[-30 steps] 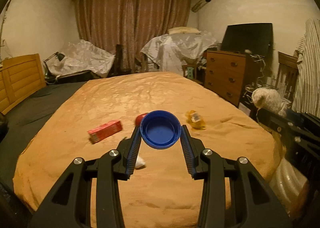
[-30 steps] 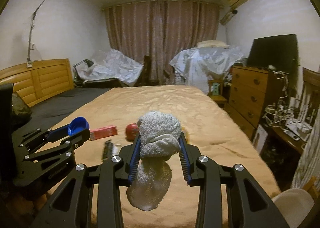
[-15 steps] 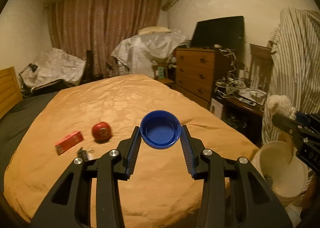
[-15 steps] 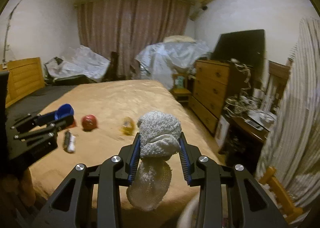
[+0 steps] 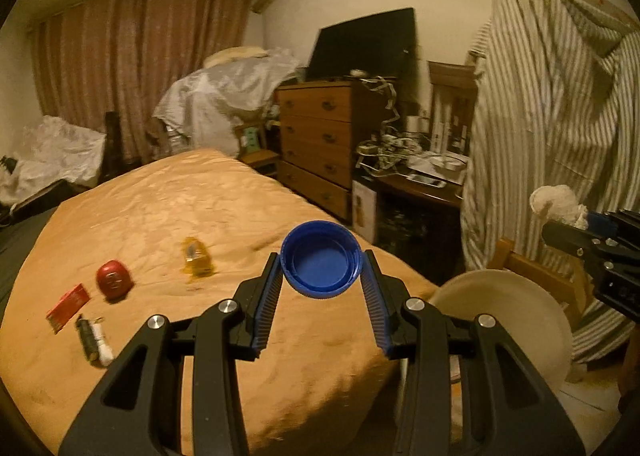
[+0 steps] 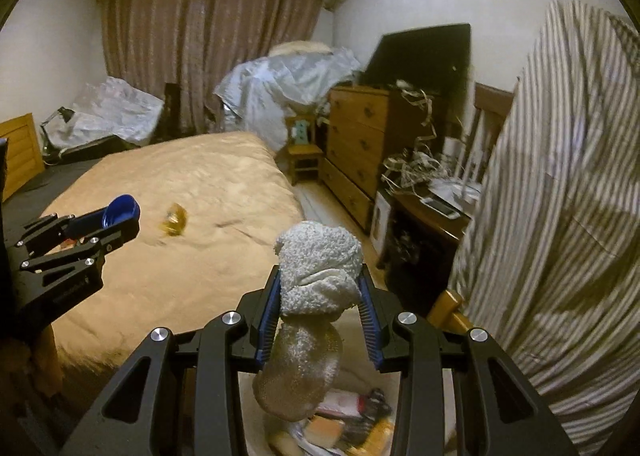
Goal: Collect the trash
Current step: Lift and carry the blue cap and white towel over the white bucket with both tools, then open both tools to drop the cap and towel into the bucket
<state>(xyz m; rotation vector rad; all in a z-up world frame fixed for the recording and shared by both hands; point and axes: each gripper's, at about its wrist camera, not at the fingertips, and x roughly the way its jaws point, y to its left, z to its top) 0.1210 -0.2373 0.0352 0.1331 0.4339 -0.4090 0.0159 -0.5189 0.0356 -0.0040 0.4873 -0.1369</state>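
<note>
Left tongs [image 5: 322,270] clamped on a blue cap [image 5: 322,258], open side facing the camera, held in the air over the bed's near right corner. Right tongs [image 6: 319,288] closed on a white fuzzy sock [image 6: 316,276], whose toe end hangs down over a cream bin [image 5: 516,320] standing on the floor just off that same corner of the bed [image 5: 200,216]; wrappers and other trash are visible inside the bin in the right wrist view. Lying on the bedspread: yellow wrapper [image 5: 196,256] mid-bed, red round object [image 5: 114,280] left of it, red box [image 5: 68,306] near the left edge, and a dark stick-like item with a white piece [image 5: 92,338] just in front of the box. Striped shirt [image 5: 552,136] hangs at right, beside the bin.
</note>
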